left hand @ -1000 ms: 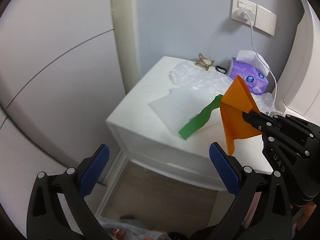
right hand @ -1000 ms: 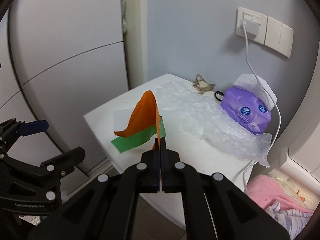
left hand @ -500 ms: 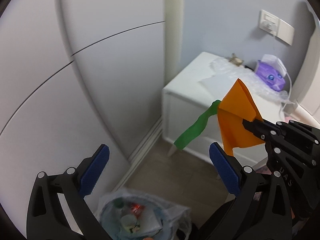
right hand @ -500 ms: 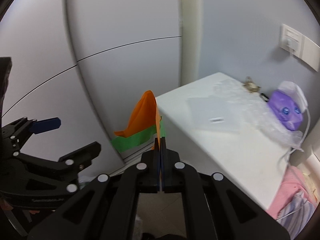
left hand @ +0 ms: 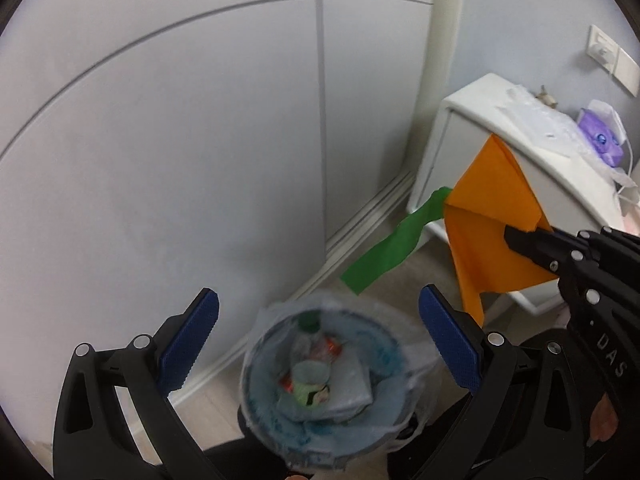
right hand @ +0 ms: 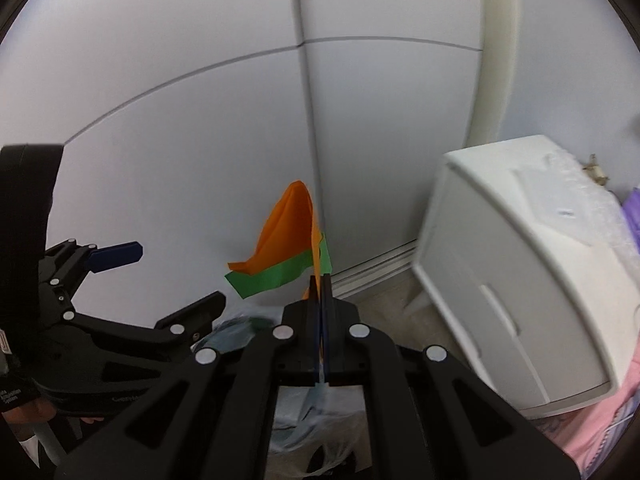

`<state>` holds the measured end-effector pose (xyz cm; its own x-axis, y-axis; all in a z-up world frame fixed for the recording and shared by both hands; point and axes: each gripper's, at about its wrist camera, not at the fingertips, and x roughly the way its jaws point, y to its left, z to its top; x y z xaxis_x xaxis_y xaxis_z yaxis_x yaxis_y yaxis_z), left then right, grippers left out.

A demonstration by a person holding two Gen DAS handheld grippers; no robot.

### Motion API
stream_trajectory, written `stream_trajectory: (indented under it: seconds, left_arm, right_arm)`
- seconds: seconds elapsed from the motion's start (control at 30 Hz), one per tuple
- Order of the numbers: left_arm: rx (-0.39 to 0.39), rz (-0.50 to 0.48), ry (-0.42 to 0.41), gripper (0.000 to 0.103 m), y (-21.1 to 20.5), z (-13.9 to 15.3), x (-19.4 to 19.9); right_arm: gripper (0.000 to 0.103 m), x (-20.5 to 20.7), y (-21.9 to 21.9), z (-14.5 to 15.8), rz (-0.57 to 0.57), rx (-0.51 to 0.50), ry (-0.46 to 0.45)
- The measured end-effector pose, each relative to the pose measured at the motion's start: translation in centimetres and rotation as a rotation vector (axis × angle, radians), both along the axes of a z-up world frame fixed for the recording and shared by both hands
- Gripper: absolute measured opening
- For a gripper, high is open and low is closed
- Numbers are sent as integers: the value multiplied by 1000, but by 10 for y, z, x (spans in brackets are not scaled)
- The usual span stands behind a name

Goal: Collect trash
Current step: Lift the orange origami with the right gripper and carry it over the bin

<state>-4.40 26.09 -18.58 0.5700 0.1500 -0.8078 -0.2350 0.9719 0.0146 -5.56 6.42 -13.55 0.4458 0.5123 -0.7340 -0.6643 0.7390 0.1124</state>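
Observation:
My right gripper (right hand: 321,280) is shut on a folded orange paper (right hand: 290,232) with a green paper strip (right hand: 276,276) hanging from it. In the left wrist view the orange paper (left hand: 490,224) and green strip (left hand: 392,248) hang up and to the right of a lined trash bin (left hand: 256,392) holding several scraps. My left gripper (left hand: 318,344) is open and empty, its blue pads either side of the bin below. The right gripper (left hand: 516,236) comes in from the right.
A white cabinet (left hand: 472,128) (right hand: 520,280) stands at the right with clear plastic wrap (left hand: 540,120) and a purple tissue pack (left hand: 600,140) on top. White wardrobe doors (left hand: 200,140) fill the left. Pink cloth (right hand: 600,420) lies at lower right.
Both grippers swung left and down away from the cabinet. The trash bin has come fully into the left wrist view between the open fingers. The right gripper still holds the papers.

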Motion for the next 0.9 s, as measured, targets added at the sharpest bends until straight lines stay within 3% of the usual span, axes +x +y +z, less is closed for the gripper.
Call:
stream_trajectory:
  seconds: [0.33, 0.9]
  left_arm:
    - [1, 79, 55, 97, 23, -38, -34]
    - [-77, 167, 237, 97, 35, -138, -56]
  right_arm:
    - [3, -26, 30, -38, 83, -50, 54]
    - [3, -41, 64, -122, 179, -162, 177]
